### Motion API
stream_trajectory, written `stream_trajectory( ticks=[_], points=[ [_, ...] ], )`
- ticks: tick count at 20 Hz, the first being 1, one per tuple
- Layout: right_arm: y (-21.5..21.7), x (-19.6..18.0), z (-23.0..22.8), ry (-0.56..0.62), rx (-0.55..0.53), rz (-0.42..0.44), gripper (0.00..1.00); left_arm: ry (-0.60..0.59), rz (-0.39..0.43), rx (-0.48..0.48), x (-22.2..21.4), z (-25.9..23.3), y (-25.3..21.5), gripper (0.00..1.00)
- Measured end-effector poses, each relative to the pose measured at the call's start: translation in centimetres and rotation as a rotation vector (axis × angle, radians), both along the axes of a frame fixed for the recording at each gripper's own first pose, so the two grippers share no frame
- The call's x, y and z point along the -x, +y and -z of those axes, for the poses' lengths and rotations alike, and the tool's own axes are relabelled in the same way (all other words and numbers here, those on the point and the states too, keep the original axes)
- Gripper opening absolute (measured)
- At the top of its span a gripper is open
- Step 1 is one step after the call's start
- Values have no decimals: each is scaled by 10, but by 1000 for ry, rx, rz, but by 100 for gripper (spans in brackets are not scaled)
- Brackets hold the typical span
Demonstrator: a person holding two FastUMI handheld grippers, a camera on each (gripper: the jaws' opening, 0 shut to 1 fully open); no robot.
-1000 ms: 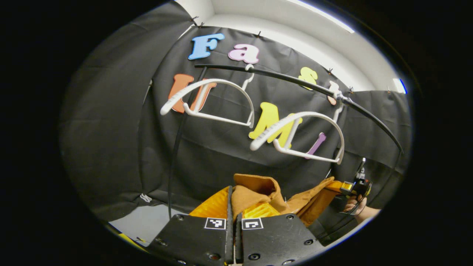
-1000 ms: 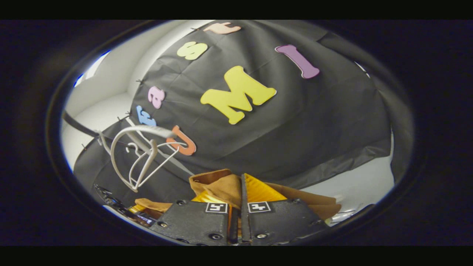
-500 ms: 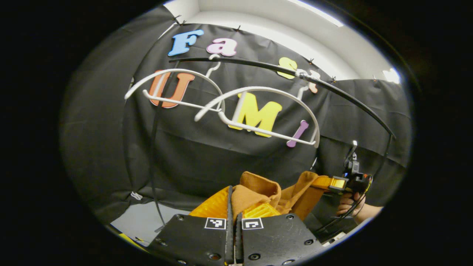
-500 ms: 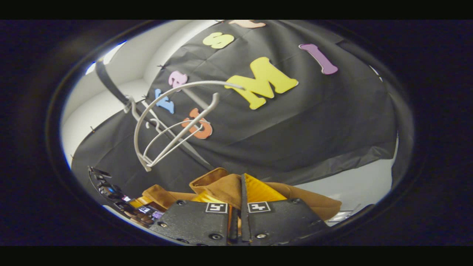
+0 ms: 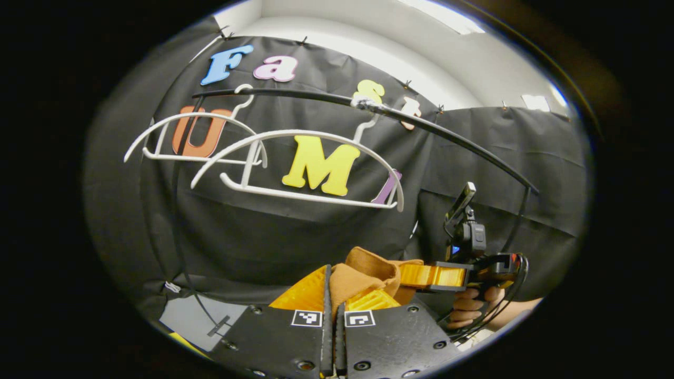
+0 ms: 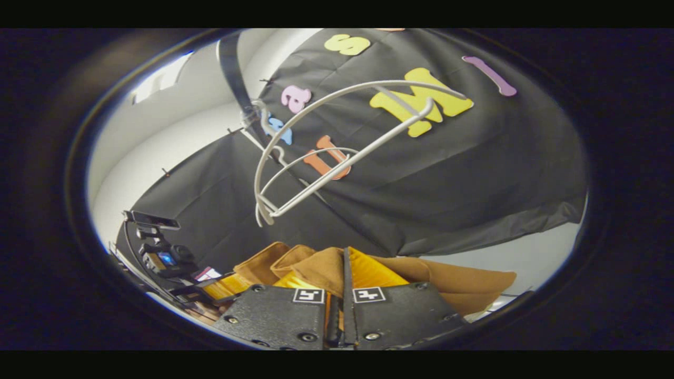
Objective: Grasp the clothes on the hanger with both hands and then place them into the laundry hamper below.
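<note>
Both tools are clamped on the brown garment (image 5: 363, 273): the left tool (image 5: 334, 295) and the right tool (image 6: 339, 284). Two bare white hangers (image 5: 295, 163) hang on the black rail (image 5: 421, 123) above

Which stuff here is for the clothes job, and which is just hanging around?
For the job:
brown garment
left gripper, clamped on it
right gripper, clamped on it
near white hanger, now bare

Just there:
far white hanger
black rail
</note>
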State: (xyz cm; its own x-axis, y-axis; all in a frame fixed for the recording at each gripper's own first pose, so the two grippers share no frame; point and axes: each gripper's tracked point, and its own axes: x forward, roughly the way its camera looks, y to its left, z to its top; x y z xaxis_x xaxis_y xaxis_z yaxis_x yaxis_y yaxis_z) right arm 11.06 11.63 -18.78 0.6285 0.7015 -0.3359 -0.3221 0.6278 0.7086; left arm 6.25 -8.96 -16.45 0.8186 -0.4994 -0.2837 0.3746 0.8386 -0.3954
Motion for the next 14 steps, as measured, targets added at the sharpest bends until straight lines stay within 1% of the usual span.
stream_trajectory(
  ticks=[3, 4, 5, 6, 7, 8, 9, 10, 11, 14],
  points=[
    [17, 13, -8, 55, -111, -22, 5, 3, 13, 17, 4, -5, -3, 2],
    [23, 15, -7, 70, -123, -26, 6, 3, 18, 20, 4, -5, -4, 7],
    [28, 18, -4, 71, -121, -35, 6, 6, 23, 17, 7, -4, -4, 2],
    [31, 17, 0, 66, -104, -45, 4, 5, 28, 13, 6, -3, -3, 2],
    [32, 16, 5, 63, -92, -48, 4, 13, 28, 8, 7, 3, -2, 2],
    [34, 16, 15, 77, -85, -53, 6, 23, 26, 3, 9, 9, 1, 2],
    [33, 18, 27, 104, -91, -56, 5, 42, 25, 1, 10, 20, 2, 2],
    [33, 18, 38, 139, -99, -50, 7, 62, 24, 4, 12, 33, 2, 2],
    [32, 20, 53, 162, -101, -50, 5, 90, 20, 8, 14, 46, 3, 2],
    [34, 31, 98, 265, -85, -37, 4, 171, 4, 19, 22, 88, 9, 1]
  ],
)
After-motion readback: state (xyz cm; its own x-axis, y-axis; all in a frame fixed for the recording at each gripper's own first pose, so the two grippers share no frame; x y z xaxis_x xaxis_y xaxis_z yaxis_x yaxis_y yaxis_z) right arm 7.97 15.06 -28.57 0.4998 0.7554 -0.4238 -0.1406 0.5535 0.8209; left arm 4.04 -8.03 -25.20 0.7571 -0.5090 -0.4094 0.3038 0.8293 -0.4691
